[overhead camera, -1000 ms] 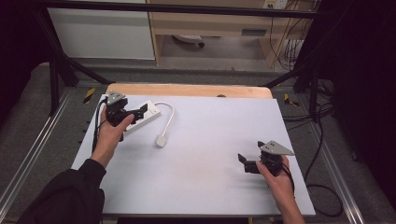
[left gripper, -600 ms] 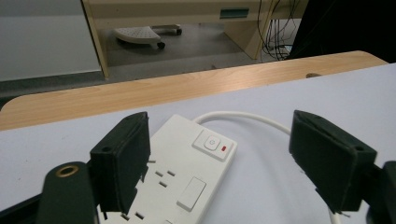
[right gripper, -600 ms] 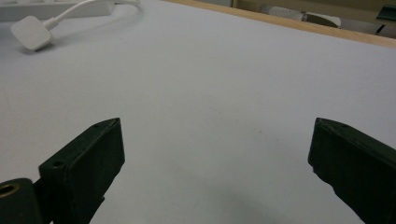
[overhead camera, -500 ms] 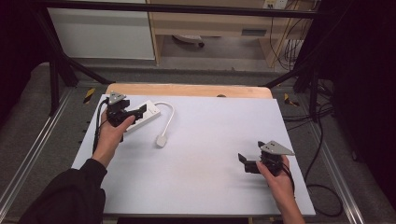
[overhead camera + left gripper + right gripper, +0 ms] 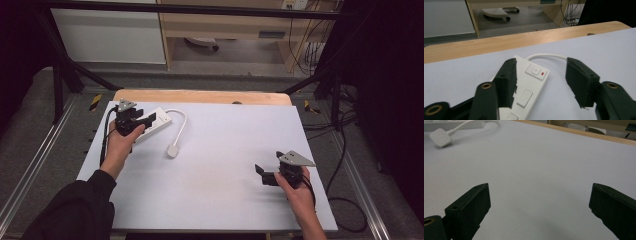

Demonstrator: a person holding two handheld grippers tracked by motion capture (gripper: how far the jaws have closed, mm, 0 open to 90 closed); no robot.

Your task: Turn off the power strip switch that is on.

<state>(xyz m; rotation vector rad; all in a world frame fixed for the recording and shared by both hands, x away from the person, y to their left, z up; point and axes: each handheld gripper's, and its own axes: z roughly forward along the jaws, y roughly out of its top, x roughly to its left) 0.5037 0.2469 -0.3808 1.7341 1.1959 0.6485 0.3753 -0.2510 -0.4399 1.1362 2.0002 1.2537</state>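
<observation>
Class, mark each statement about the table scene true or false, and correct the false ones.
1. The power strip is white. True.
2. The left claw has the power strip between its jaws. True; they have just been closing on it.
3. The right claw holds the plug. False: its jaws stand open over bare table.
4. The power strip's switch shows a green mark. False: the mark is red.

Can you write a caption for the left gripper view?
Left gripper closing around a white power strip on the table.
</observation>
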